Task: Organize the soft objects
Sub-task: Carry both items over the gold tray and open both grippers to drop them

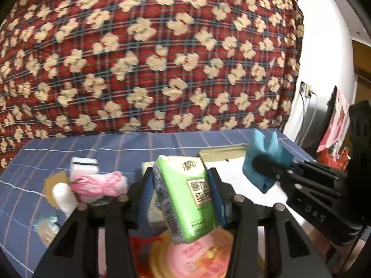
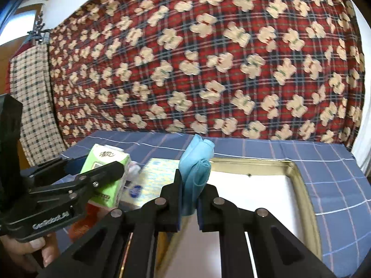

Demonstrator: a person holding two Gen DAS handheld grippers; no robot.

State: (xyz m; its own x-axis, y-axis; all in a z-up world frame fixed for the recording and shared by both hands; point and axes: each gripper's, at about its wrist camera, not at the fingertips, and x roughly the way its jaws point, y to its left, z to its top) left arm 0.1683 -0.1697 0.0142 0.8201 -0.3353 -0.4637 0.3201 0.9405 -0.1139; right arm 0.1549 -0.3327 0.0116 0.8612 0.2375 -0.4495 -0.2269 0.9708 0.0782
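My left tongs [image 1: 183,185] are clamped on a green tissue pack [image 1: 185,197], held up above the near edge of the counter [image 1: 116,148]. My right tongs [image 2: 188,199] are squeezed nearly shut on a folded blue cloth [image 2: 197,166], up over the tray [image 2: 301,185] by the counter's right edge. Pink bundle [image 1: 99,185] and white sponge [image 1: 83,164] sit toward the left edge, touching.

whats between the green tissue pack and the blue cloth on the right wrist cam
In the right wrist view, a flat yellow-and-blue patterned packet lies on the checked tablecloth between the green tissue pack and the blue cloth.
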